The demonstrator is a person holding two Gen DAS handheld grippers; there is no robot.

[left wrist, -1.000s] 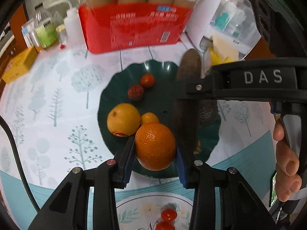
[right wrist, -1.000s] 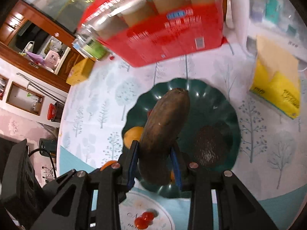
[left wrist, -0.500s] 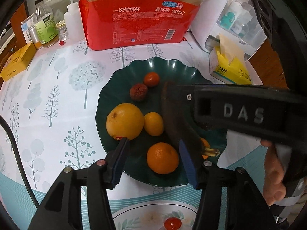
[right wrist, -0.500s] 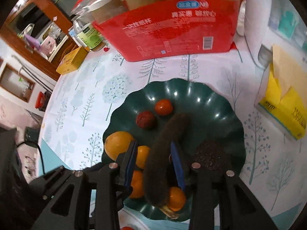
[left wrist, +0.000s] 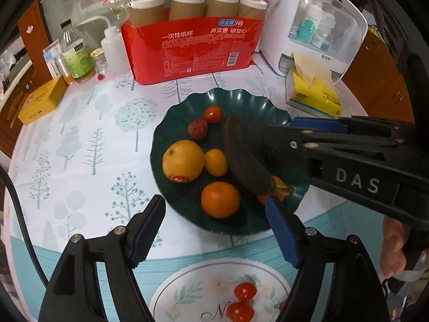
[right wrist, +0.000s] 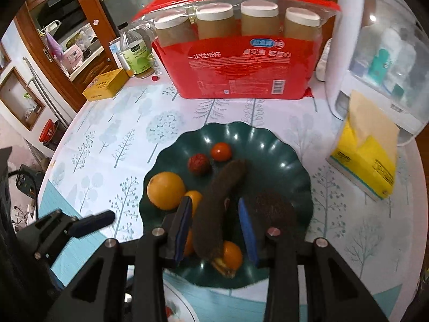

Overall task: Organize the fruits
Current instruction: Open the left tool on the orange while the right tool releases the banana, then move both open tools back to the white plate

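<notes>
Right wrist: dark banana [right wrist: 217, 209] lies lengthwise between gripper [right wrist: 215, 224] fingers, stem nearest.

My right hand-held gripper [right wrist: 215, 225] straddles the dark banana [right wrist: 217, 204], pads apart, over the green plate [right wrist: 281, 161].

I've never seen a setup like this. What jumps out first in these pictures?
Probably the dark green scalloped plate in the middle of the tree-patterned table, holding oranges, small red fruits and a blackened banana lying across its centre. The right gripper hangs open astride that banana, while the left gripper is open at the plate's near rim. Behind the plate stands a bright red pack of paper cups.
</notes>
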